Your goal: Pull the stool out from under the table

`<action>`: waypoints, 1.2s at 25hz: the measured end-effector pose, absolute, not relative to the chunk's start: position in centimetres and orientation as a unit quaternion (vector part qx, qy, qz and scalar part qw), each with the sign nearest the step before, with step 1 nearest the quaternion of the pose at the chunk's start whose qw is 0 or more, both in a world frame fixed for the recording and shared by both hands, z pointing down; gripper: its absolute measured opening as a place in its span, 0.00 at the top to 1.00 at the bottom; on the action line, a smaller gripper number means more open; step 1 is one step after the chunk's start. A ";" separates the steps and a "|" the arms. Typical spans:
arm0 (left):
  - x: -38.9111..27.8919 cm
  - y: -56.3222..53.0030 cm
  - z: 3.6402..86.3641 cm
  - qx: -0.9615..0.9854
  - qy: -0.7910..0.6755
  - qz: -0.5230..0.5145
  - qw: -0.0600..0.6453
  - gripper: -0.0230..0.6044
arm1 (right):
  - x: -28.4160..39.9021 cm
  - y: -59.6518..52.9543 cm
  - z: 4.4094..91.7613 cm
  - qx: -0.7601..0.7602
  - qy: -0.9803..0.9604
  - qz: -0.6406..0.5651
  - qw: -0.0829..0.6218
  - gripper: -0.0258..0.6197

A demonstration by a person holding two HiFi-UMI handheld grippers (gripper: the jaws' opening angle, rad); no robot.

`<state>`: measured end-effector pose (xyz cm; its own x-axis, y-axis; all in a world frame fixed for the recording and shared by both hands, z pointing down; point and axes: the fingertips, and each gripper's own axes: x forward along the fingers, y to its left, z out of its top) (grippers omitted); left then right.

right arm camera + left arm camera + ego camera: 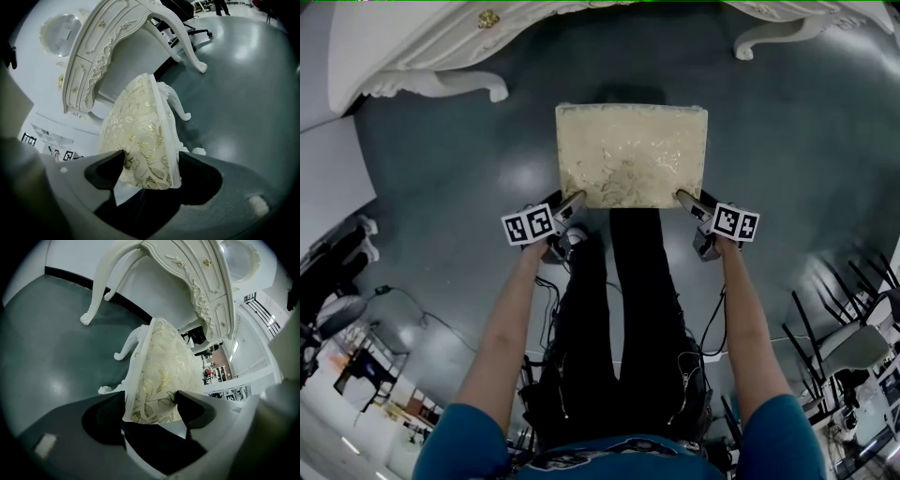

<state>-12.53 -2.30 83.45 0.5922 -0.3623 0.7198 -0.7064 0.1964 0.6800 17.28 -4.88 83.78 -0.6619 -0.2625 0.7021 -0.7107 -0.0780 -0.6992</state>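
We hold the stool (632, 155) by its two near corners. Our left gripper (571, 201) pinches the left corner, with the gold-patterned cushion and white frame caught between its jaws. Our right gripper (687, 199) pinches the right corner the same way. The stool stands on the dark floor (441, 187) right in front of us, clear of the white table (412, 42), whose front edge lies just beyond the stool's far side.
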 end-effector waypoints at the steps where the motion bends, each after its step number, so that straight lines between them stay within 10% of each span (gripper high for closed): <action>1: -12.5 -2.4 83.5 0.619 -0.430 0.139 0.643 0.39 | 17.3 -4.9 83.8 0.371 -0.654 0.635 0.177 0.39; 30: -13.2 -5.4 60.7 0.744 -0.433 0.143 0.488 0.58 | 6.4 -10.1 61.3 0.360 -0.790 0.480 0.124 0.63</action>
<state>-13.23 -5.38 60.66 0.5846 -0.5041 0.6357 -0.7840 -0.1493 0.6026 6.40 -10.07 61.35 -0.7096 -0.4509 0.5414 -0.6883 0.2795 -0.6694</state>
